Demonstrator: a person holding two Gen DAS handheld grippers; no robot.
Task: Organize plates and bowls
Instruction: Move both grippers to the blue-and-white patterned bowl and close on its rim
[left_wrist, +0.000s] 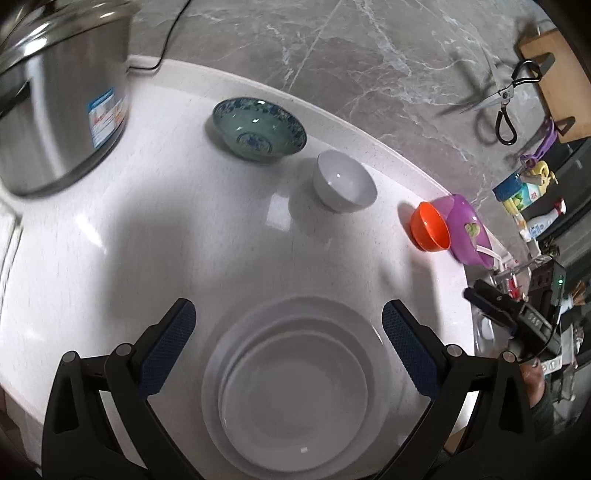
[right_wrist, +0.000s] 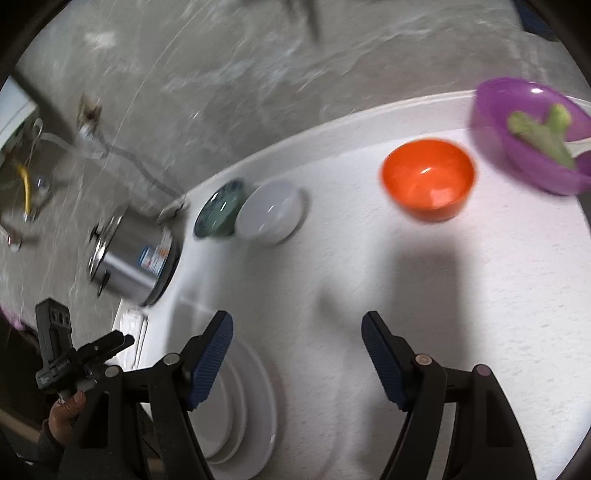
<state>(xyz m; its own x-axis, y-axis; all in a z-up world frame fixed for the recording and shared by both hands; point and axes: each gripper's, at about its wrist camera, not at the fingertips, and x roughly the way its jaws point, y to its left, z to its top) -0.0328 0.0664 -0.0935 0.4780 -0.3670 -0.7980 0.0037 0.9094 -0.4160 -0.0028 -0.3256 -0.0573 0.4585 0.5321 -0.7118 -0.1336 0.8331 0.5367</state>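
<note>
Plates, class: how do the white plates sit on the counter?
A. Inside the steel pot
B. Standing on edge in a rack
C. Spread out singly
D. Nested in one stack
D: the plates lie flat, smaller ones nested on a larger one, on the counter.

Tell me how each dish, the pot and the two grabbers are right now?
White plates: stacked, smaller on larger.
Blue-green bowl: upright, alone.
White bowl: upright, empty.
Orange bowl: upright, empty.
Purple bowl: upright, something green inside.
Steel pot: lid on.
Left gripper: open, holding nothing, above the plates.
Right gripper: open, holding nothing.
</note>
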